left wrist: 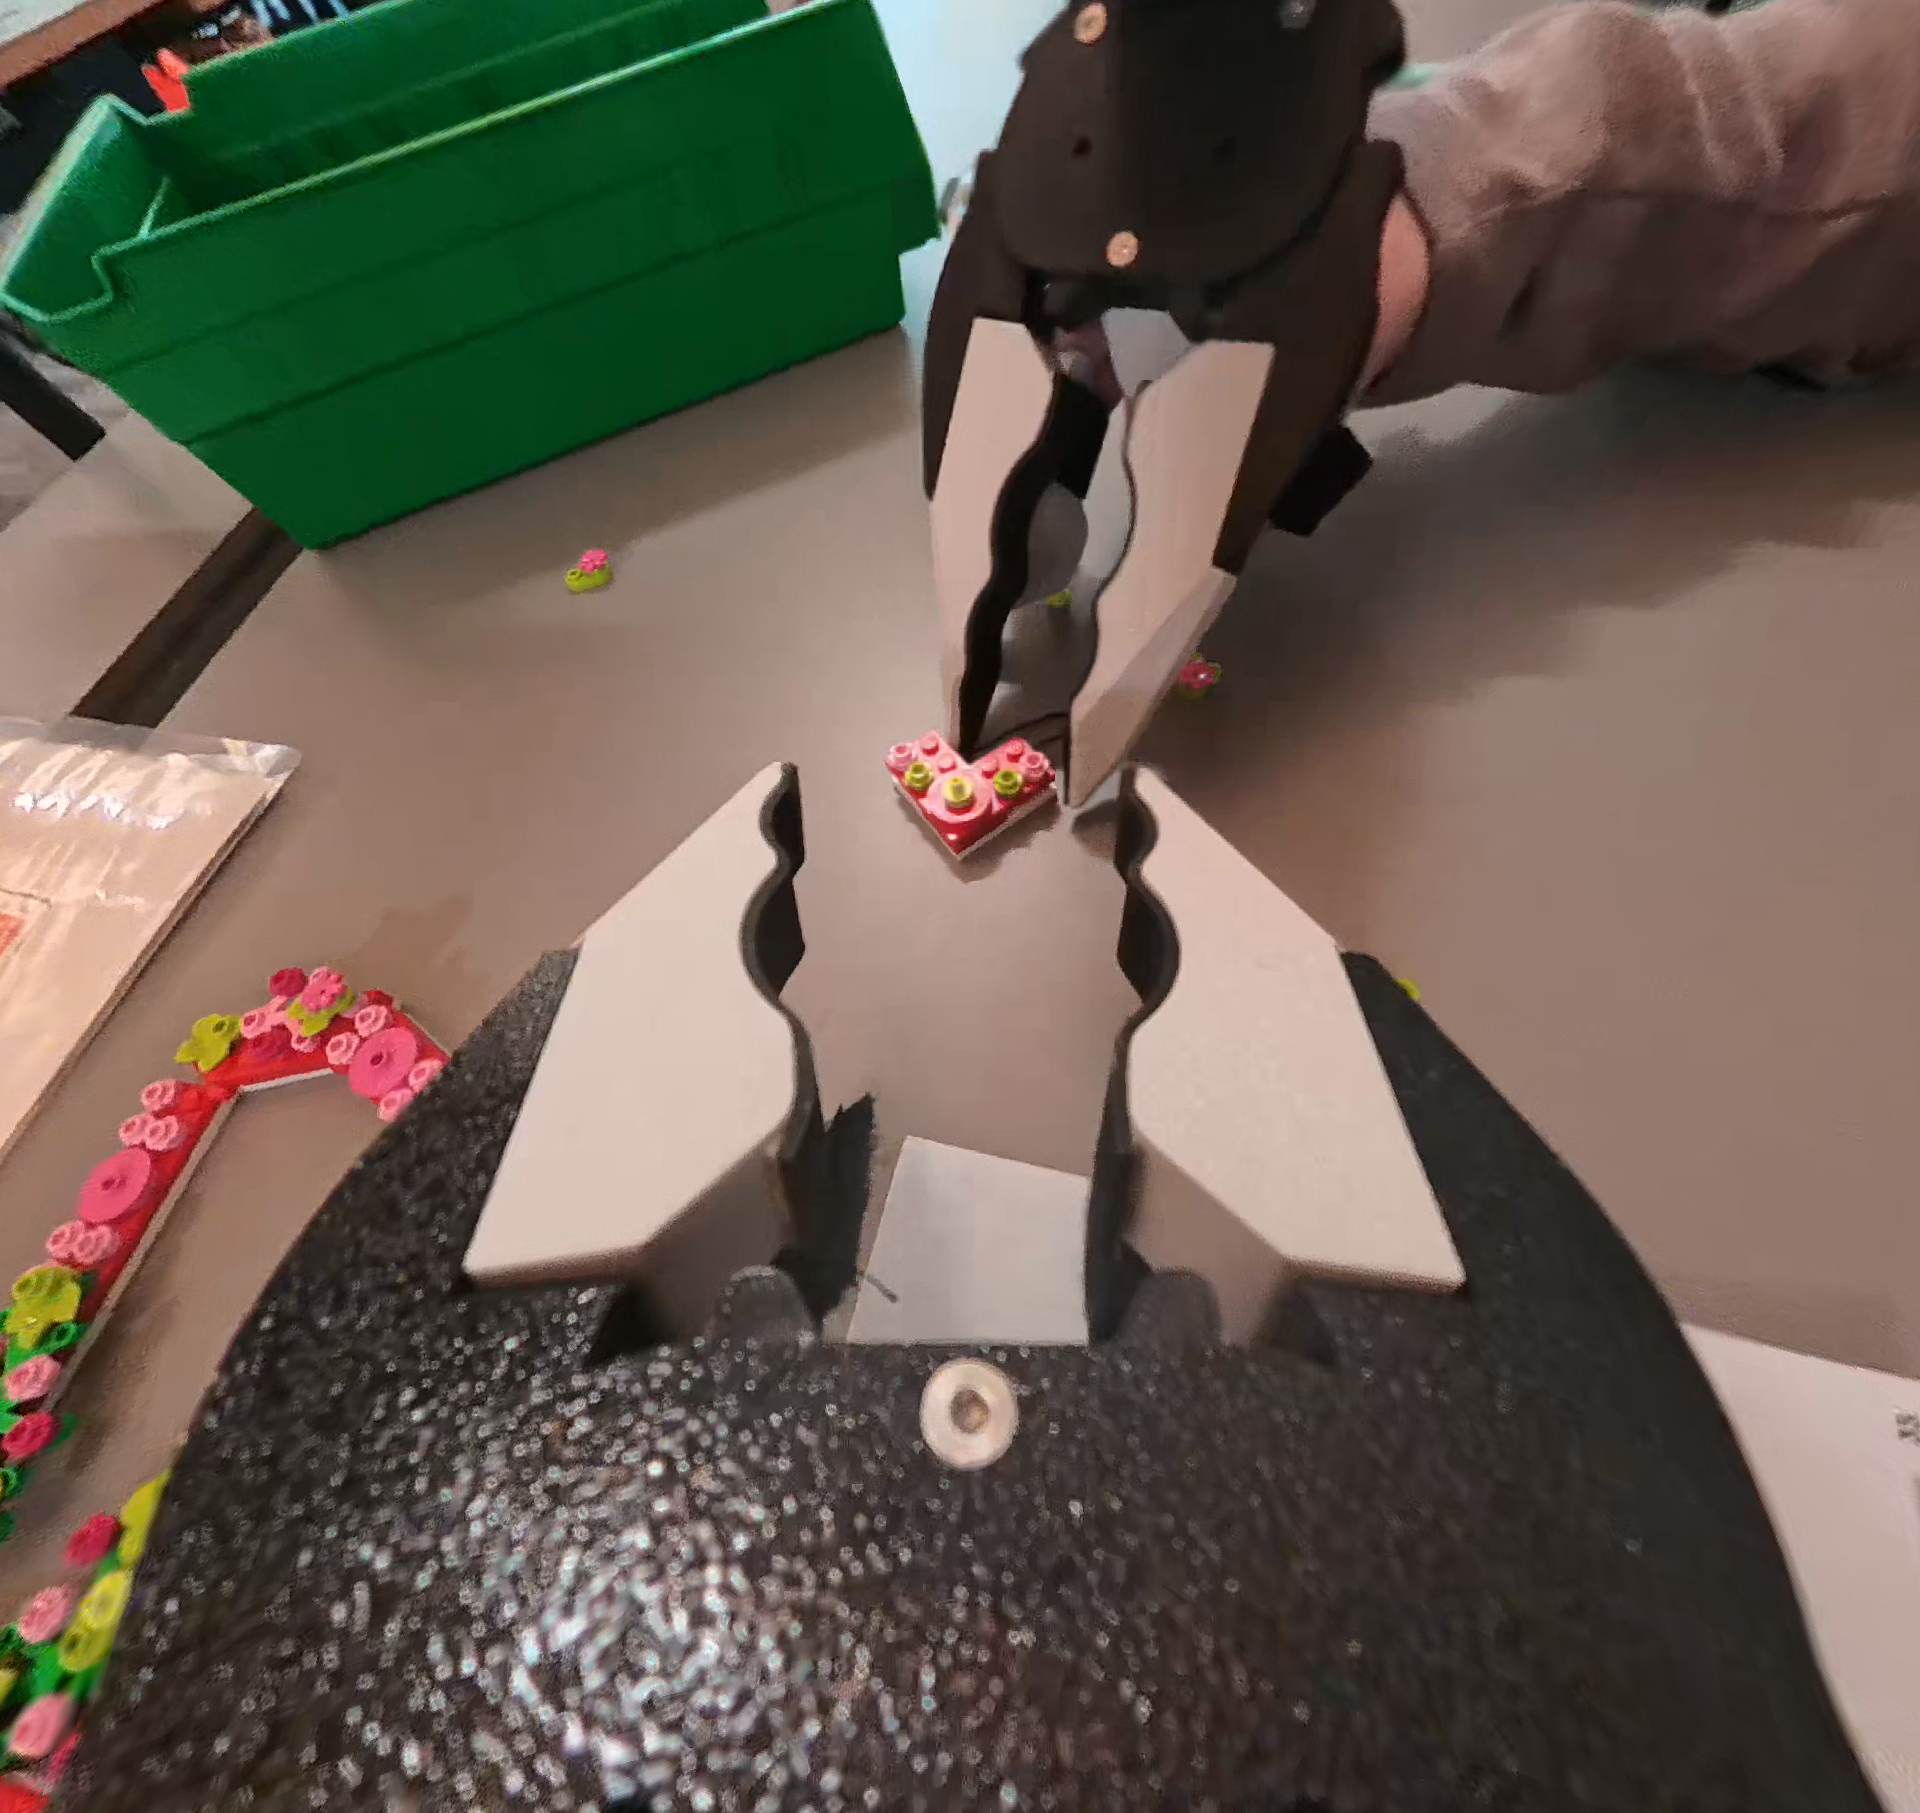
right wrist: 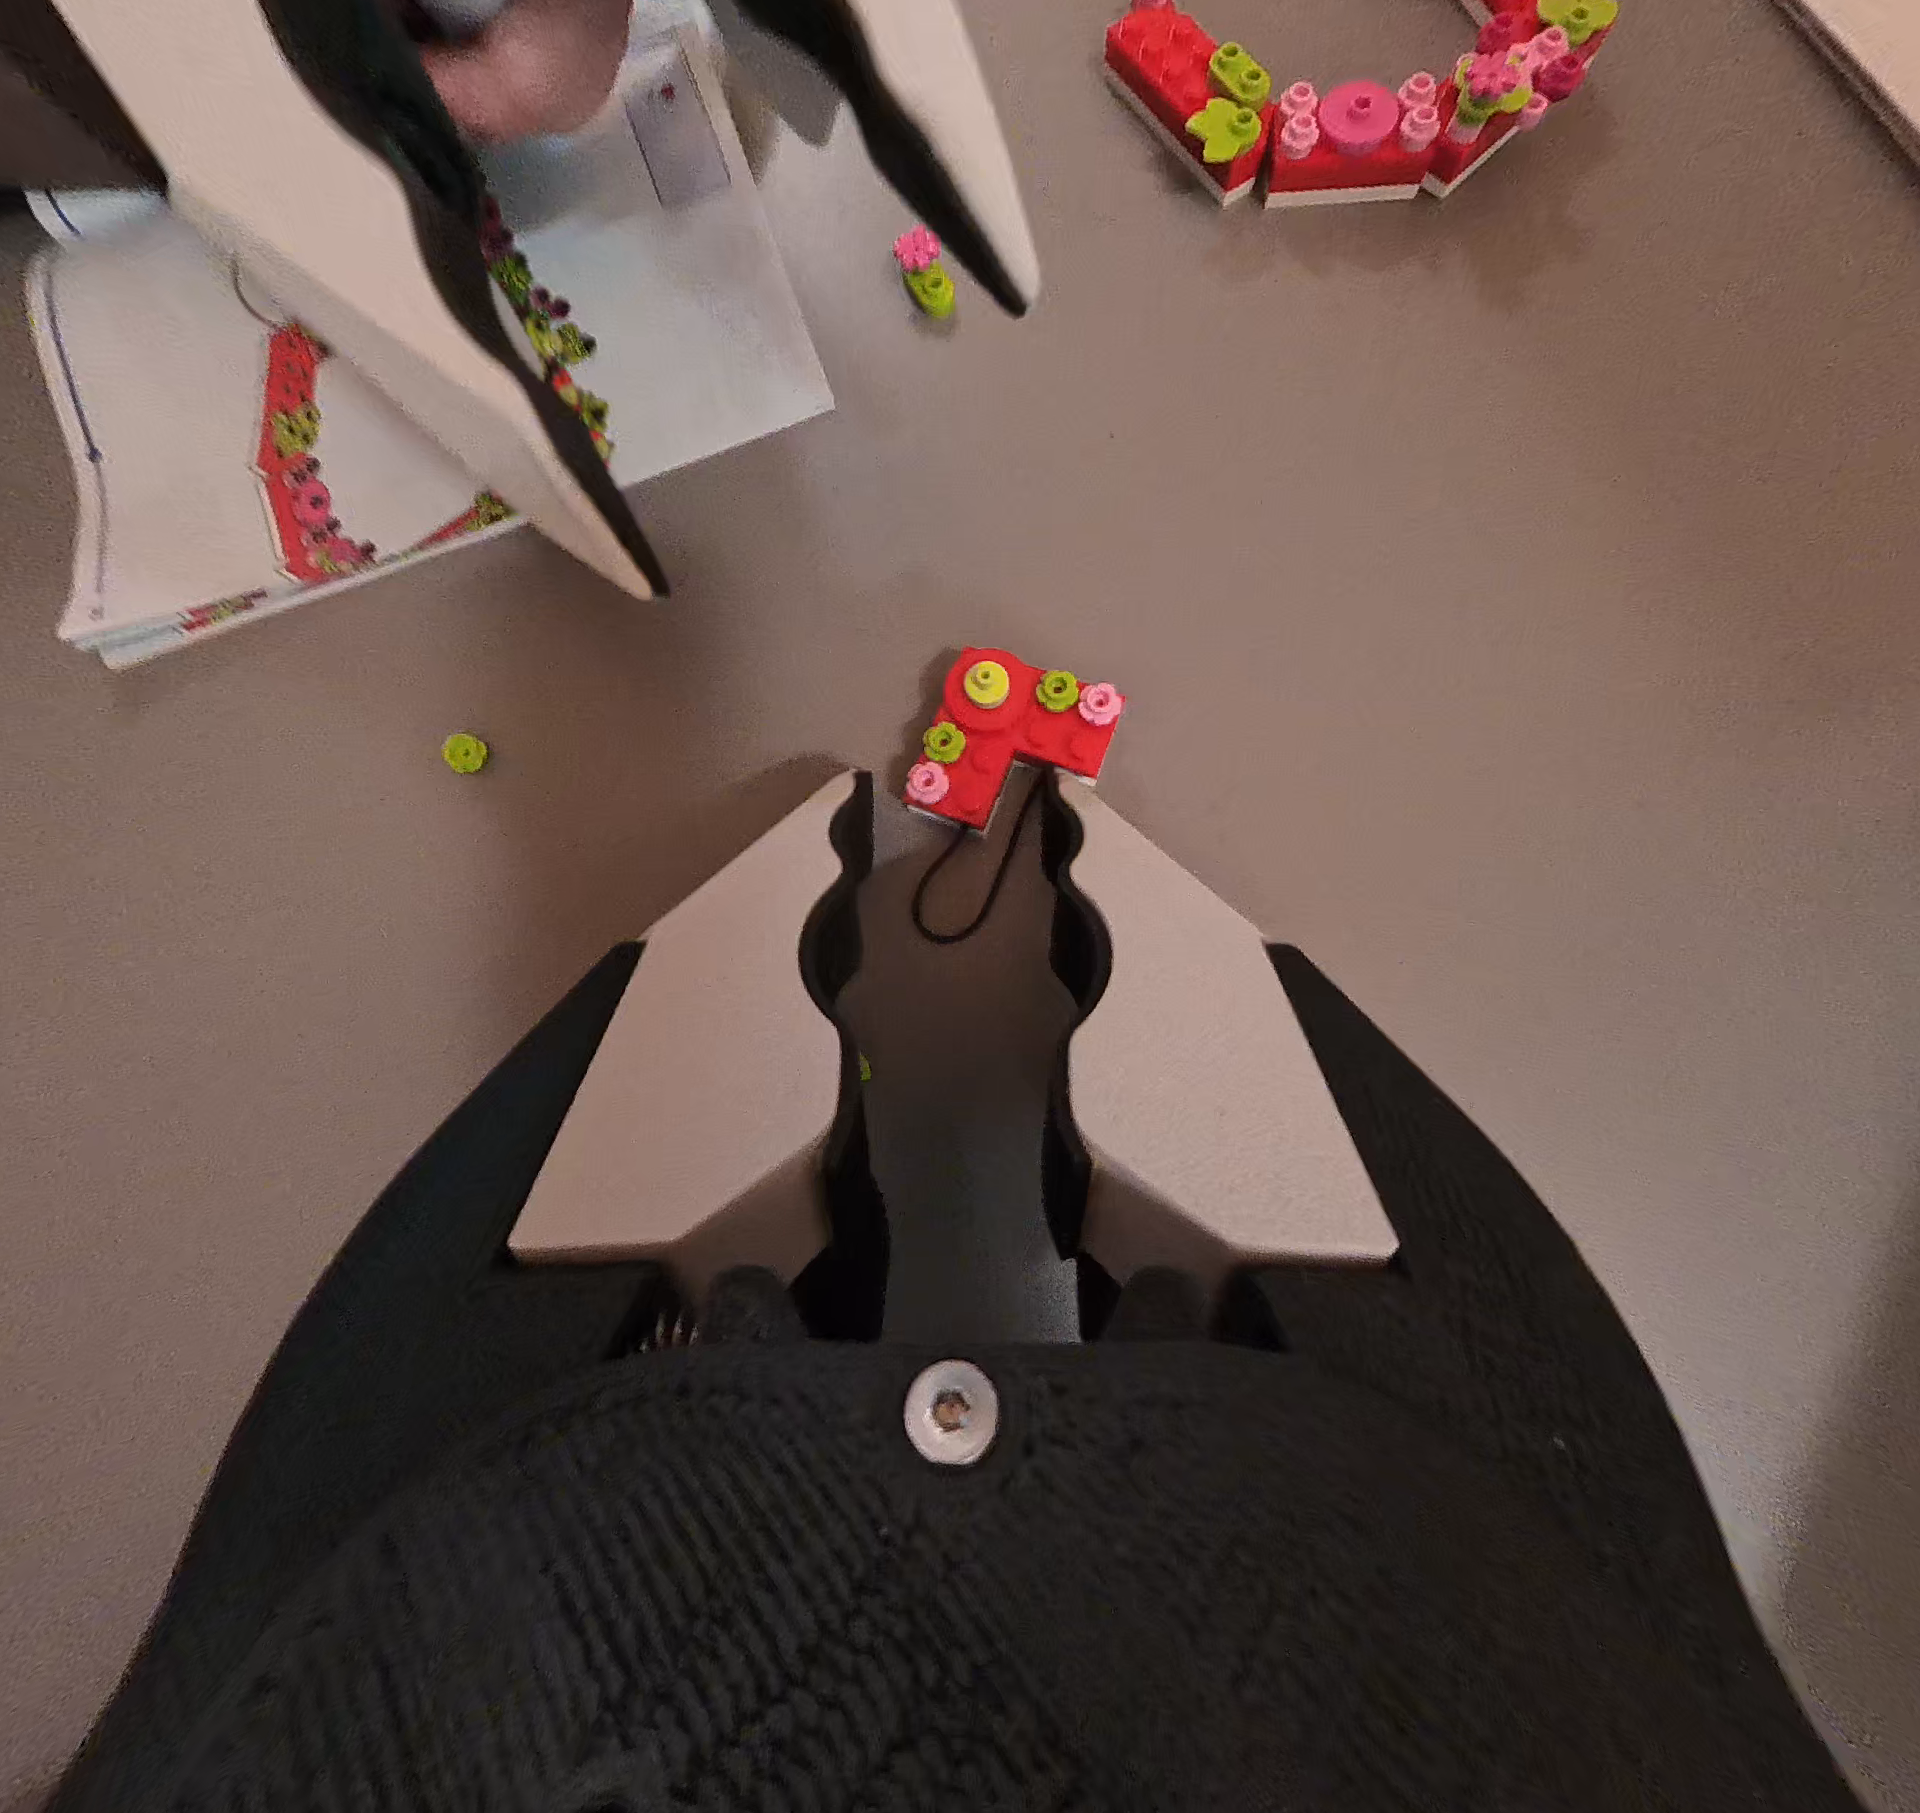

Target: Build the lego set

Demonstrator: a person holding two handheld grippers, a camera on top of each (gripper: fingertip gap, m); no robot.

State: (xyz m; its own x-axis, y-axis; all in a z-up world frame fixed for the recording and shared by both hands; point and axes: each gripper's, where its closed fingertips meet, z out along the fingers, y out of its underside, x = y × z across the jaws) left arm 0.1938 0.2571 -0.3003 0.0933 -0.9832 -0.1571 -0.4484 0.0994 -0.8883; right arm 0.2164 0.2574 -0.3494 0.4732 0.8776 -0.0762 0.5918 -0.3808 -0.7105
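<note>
I see the small red L-shaped lego piece (right wrist: pixel 1013 729), studded with pink and lime flowers, lying flat on the grey worktop (right wrist: pixel 1455 620) between my two tools. My right hand-held gripper (right wrist: pixel 951 787) stands partly open with its tips at the piece's notch, seemingly touching but not clamping it, while my left hand-held gripper (left wrist: pixel 961 797) hangs wide open and empty just short of it. The larger flowered lego arc (right wrist: pixel 1382 90) and the instruction booklet (right wrist: pixel 208 475) lie well apart.
</note>
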